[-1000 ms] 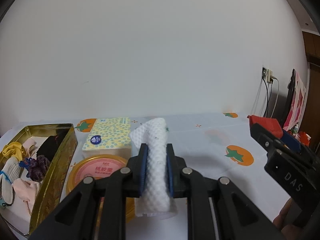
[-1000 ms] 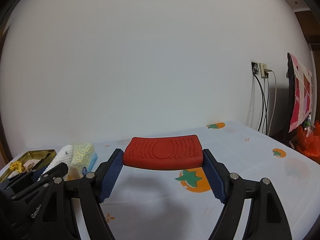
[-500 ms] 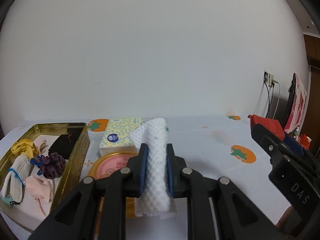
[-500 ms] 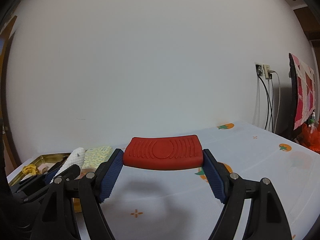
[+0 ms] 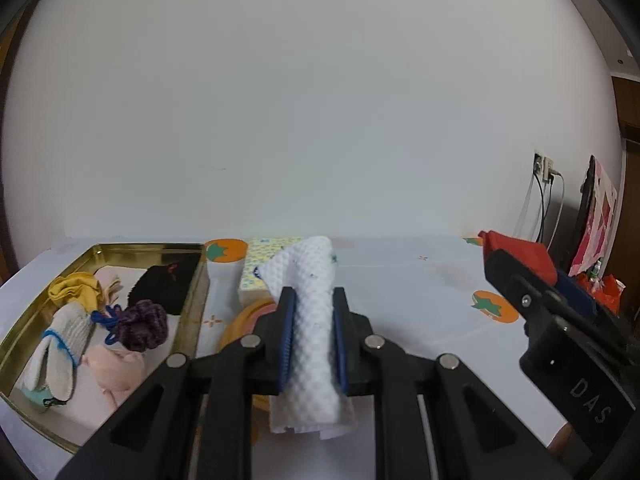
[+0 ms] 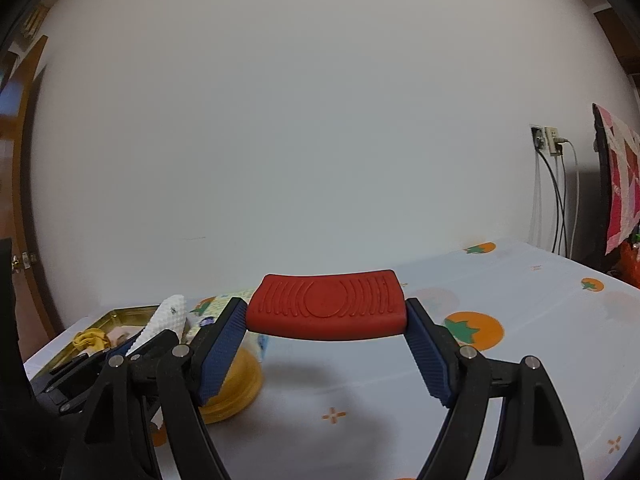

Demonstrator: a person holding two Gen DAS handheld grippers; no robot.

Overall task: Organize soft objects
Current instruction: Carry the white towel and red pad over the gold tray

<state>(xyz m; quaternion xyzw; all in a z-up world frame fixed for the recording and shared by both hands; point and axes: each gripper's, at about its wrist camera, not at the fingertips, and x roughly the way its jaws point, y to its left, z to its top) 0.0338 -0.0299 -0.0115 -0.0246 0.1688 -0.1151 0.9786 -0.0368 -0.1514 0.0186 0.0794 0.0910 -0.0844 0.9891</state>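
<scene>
My left gripper (image 5: 312, 340) is shut on a folded white waffle-textured cloth (image 5: 310, 320), held above the table to the right of a gold tin tray (image 5: 196, 300). The tray holds several soft items: a yellow cloth (image 5: 76, 288), a black cloth (image 5: 164, 284), a purple scrunchie (image 5: 144, 324), a grey glove (image 5: 60, 348) and a pink piece (image 5: 116, 368). My right gripper (image 6: 326, 344) grips a red ribbed pad (image 6: 324, 306) by its two ends, above the tablecloth. In the left wrist view that red pad (image 5: 516, 254) and right gripper show at the right. The white cloth (image 6: 166, 318) appears at the left of the right wrist view.
A yellow patterned tissue pack (image 5: 264, 264) and a round orange-lidded tin (image 6: 232, 384) lie just right of the tray. The tablecloth (image 6: 500, 360) is white with orange fruit prints. A white wall stands behind; a socket with cables (image 6: 548, 146) and a pink patterned cloth (image 6: 620, 176) are at the right.
Both grippers have shifted across the table with their loads; the gold tray and tissue pack have slid rightward in both views, so more of the tray shows. Neither grip has changed.
</scene>
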